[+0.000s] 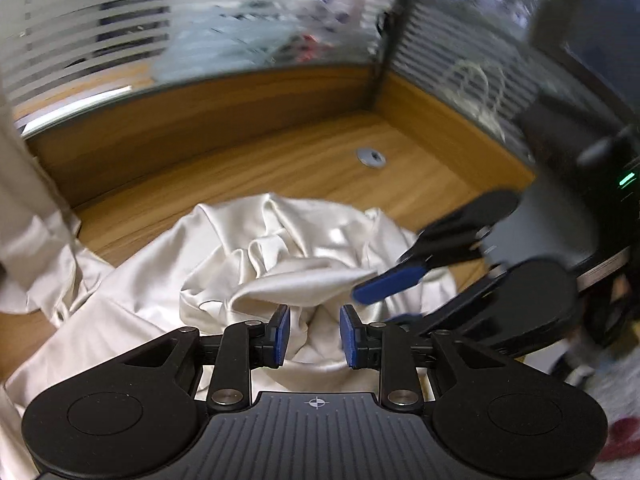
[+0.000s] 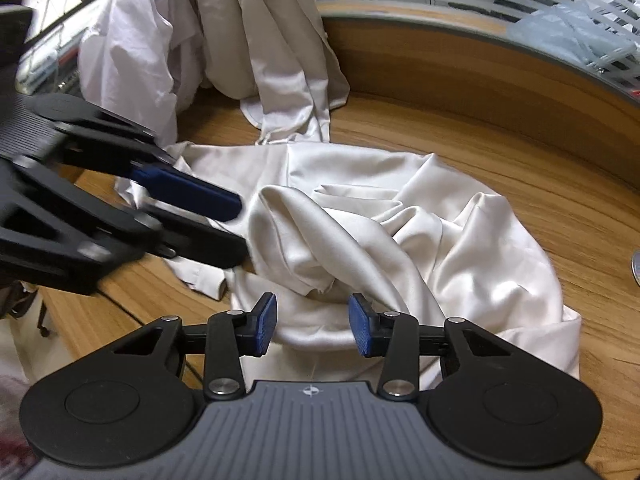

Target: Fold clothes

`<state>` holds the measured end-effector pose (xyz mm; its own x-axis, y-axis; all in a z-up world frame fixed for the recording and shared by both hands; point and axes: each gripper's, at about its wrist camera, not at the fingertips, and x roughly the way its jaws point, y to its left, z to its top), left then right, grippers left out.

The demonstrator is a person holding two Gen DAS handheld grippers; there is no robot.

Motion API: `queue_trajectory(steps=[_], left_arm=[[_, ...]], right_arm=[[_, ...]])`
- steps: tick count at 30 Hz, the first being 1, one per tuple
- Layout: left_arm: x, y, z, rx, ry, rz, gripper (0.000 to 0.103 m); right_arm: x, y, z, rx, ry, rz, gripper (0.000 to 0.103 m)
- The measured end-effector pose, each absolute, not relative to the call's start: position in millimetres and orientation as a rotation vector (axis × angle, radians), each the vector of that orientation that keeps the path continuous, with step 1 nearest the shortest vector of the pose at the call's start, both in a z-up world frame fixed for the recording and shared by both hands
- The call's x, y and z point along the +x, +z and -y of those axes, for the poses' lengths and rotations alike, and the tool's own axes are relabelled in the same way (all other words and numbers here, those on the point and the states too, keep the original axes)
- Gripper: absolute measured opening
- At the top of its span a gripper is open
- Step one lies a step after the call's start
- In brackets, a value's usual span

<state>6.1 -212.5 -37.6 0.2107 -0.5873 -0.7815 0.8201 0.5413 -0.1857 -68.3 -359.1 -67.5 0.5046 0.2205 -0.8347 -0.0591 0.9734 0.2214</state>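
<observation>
Cream garment (image 2: 400, 240) lies crumpled mid-desk (image 2: 560, 184), below the hanging shirts (image 2: 256, 40). I'd find a hem before pinching. Left gripper (image 1: 312, 334) over its near folds, jaws apart, empty. Right gripper (image 2: 312, 326) likewise, nothing clamped.

A cream garment (image 2: 400, 216) of smooth, satin-sheened cloth lies crumpled on a wood-grain desk (image 2: 540, 168) with a low lustre; duller, matt white cloth (image 2: 132, 48) is heaped behind it; the left gripper (image 1: 311, 332) and right gripper (image 2: 312, 326) show matt black plastic arms, ribbed grey bodies, bright metal pivot pins and finely textured blue pads (image 2: 362, 334); frosted striped glass (image 1: 120, 40) backs the desk
</observation>
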Motion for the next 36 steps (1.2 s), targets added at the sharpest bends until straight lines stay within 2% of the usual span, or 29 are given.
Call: queue_trajectory(steps=[19, 21, 26, 30, 35, 36], left_arm=[[9.7, -111.5, 260.5, 0.479, -0.822, -0.996, 0.027], [9.9, -113.5, 261.7, 0.483, -0.812, -0.991, 0.008], [10.8, -89.9, 251.8, 0.36, -0.852, -0.991, 0.006], [20.2, -57.4, 236.0, 0.159, -0.904, -1.021, 0.006], [35.9, -20.9, 218.6, -0.105, -0.97, -1.063, 0.006], [39.0, -15.7, 215.8, -0.154, -0.981, -1.07, 0.006]], right_arm=[[-96.8, -55.0, 366.0, 0.206, 0.077, -1.003, 0.046], [-97.6, -54.8, 367.1, 0.206, 0.075, -1.002, 0.046], [-100.1, -54.9, 370.2, 0.192, 0.064, -1.003, 0.047], [-102.7, -58.8, 374.0, 0.17, 0.05, -1.017, 0.06], [-107.8, -68.7, 382.7, 0.161, 0.021, -1.034, 0.069], [-109.5, -70.8, 384.4, 0.165, 0.017, -1.031, 0.076]])
